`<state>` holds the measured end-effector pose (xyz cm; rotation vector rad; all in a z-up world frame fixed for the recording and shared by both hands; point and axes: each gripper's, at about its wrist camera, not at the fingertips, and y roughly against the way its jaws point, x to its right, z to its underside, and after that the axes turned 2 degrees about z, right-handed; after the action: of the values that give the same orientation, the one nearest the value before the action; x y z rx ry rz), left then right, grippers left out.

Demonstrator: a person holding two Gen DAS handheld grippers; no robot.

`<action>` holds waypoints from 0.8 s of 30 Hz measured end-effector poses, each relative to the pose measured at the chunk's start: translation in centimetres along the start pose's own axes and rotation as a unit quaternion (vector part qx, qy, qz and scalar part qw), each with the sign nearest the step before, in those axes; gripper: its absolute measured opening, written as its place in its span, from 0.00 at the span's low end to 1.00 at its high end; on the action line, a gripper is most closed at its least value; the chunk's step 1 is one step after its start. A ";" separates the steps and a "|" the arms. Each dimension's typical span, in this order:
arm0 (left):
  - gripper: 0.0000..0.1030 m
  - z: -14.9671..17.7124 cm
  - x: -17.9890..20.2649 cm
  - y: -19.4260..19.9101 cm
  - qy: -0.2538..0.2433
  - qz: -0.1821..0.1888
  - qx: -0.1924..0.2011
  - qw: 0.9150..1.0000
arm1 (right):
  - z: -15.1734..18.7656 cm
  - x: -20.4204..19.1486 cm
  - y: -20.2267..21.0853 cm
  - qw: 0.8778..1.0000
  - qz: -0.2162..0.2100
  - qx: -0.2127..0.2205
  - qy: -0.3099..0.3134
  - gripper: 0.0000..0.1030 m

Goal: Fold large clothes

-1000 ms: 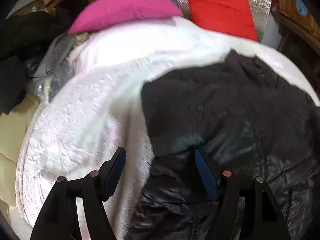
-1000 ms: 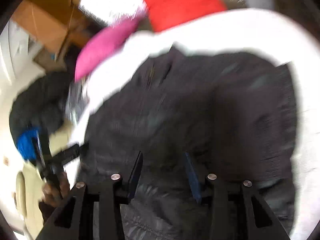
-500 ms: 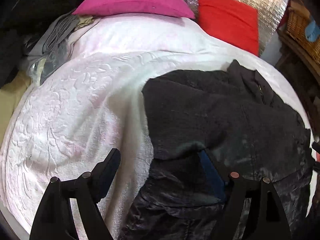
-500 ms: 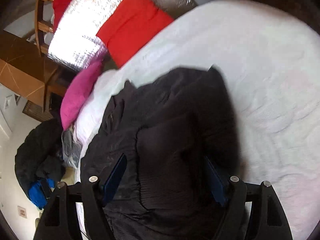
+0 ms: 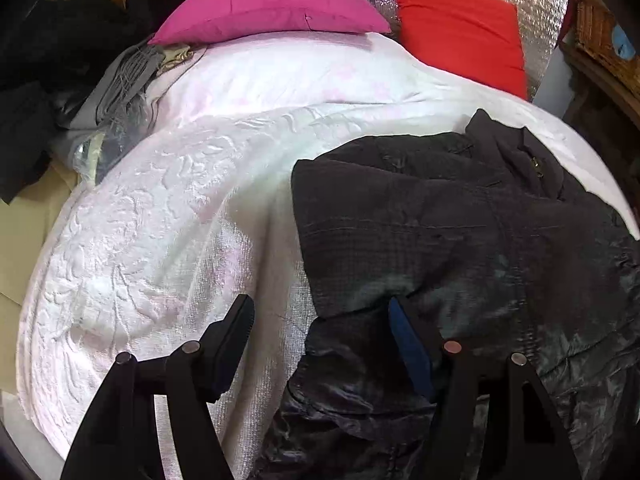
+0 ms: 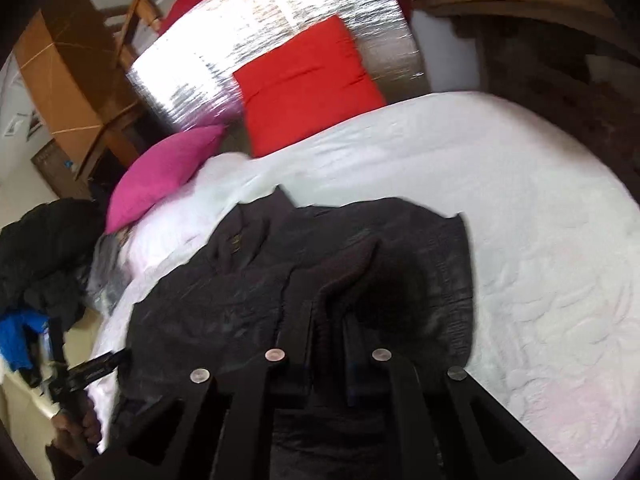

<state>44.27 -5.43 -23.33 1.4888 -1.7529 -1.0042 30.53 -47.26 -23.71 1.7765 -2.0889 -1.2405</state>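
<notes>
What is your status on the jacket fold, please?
Left gripper open, low at the black jacket edge. Right gripper shut on a raised fold of the jacket. Jacket flat on white bedspread; nothing in the way.

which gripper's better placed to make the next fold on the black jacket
Right, probably. The right gripper is already shut on a fold of the jacket; the left gripper hangs open over its edge, holding nothing.

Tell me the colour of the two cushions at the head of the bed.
One pink cushion, one red cushion; the left wrist view shows both best.
</notes>
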 end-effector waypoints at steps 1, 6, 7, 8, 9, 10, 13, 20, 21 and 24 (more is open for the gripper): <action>0.69 0.0 0.2 0.0 -0.007 -0.004 0.000 1.000 | 0.0 0.5 -0.4 1.000 0.016 -0.002 -0.006 0.12; 0.69 0.2 1.1 0.0 -0.026 -0.012 -0.001 1.000 | 0.5 2.2 -4.2 0.995 0.077 -0.054 -0.026 0.12; 0.69 0.3 1.2 0.1 -0.029 -0.015 0.001 0.999 | 0.6 2.5 -4.7 0.994 0.079 -0.063 -0.036 0.12; 0.69 0.3 1.1 0.2 -0.029 -0.017 0.002 0.999 | 0.5 2.7 -4.8 0.994 0.078 -0.064 -0.043 0.12; 0.69 0.3 0.9 0.4 -0.027 -0.017 0.002 0.999 | 0.3 2.8 -4.6 0.994 0.071 -0.067 -0.055 0.12; 0.69 0.3 0.7 0.4 -0.025 -0.019 0.003 1.000 | 0.2 2.9 -4.4 0.994 0.065 -0.069 -0.062 0.14; 0.69 0.3 0.1 0.9 -0.017 -0.025 0.008 1.000 | -0.2 3.6 -3.3 0.992 0.020 -0.074 -0.098 0.14; 0.69 0.0 0.7 4.1 -0.027 -0.023 0.081 0.996 | -1.5 1.8 1.0 0.996 0.009 0.034 -0.082 0.71; 0.69 0.0 1.3 4.6 -0.035 -0.011 0.090 0.995 | -1.4 1.1 1.3 0.997 0.002 0.045 -0.070 0.86; 0.70 0.5 3.1 4.7 -0.055 0.020 0.089 0.994 | -0.6 -2.1 2.1 0.998 -0.019 0.067 -0.006 0.85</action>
<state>40.97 -8.05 -19.62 1.5248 -1.9885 -0.9460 29.94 -45.85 -21.16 1.8749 -2.2025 -1.1470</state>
